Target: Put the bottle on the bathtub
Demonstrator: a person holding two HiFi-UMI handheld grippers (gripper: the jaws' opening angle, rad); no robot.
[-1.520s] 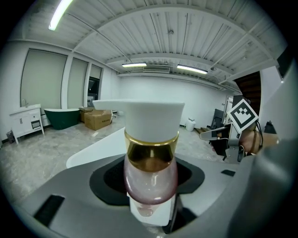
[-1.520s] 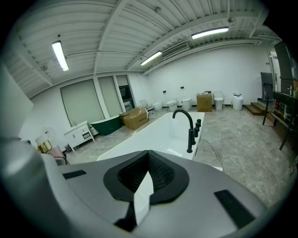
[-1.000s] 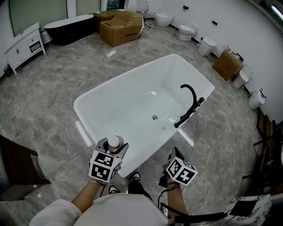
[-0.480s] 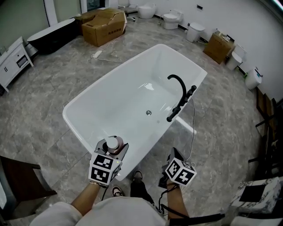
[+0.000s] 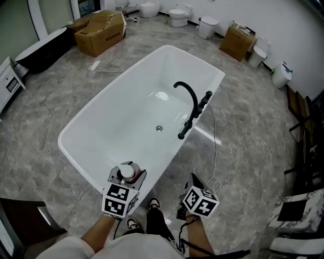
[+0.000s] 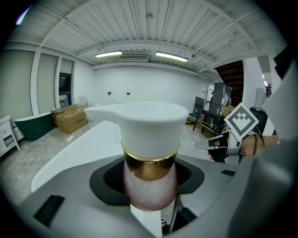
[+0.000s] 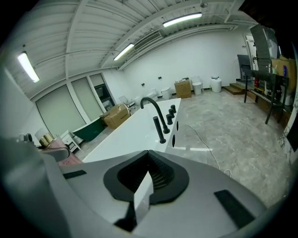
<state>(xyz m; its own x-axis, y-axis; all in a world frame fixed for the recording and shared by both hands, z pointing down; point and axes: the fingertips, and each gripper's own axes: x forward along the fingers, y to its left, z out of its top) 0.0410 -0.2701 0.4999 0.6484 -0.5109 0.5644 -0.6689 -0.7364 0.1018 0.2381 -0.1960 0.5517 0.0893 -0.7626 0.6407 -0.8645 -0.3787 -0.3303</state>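
Note:
A pink bottle [image 5: 127, 172] with a gold collar and a white pump cap stands upright in my left gripper [image 5: 126, 177], which is shut on its body [image 6: 150, 188]. It hangs just over the near corner of the white bathtub [image 5: 116, 116], by the rim. My right gripper [image 5: 193, 183] hovers over the floor to the right of that corner, shut, with nothing between its jaws [image 7: 145, 186]. In the right gripper view the bathtub [image 7: 135, 131] runs away ahead with its black faucet [image 7: 156, 113]. The left gripper view shows the right gripper [image 6: 210, 145] off to the side.
A black arched faucet [image 5: 188, 99] with handles sits on the tub's right rim. A thin cable [image 5: 215, 146] trails on the grey marble floor. Cardboard boxes [image 5: 98, 30], toilets [image 5: 178, 13] and a dark tub [image 5: 40, 48] line the far side. Dark furniture [image 5: 20, 217] stands at near left.
The tub has slid left and up in the head view as I stepped along it. Both grippers sank a little and the bottle stayed held in the left one.

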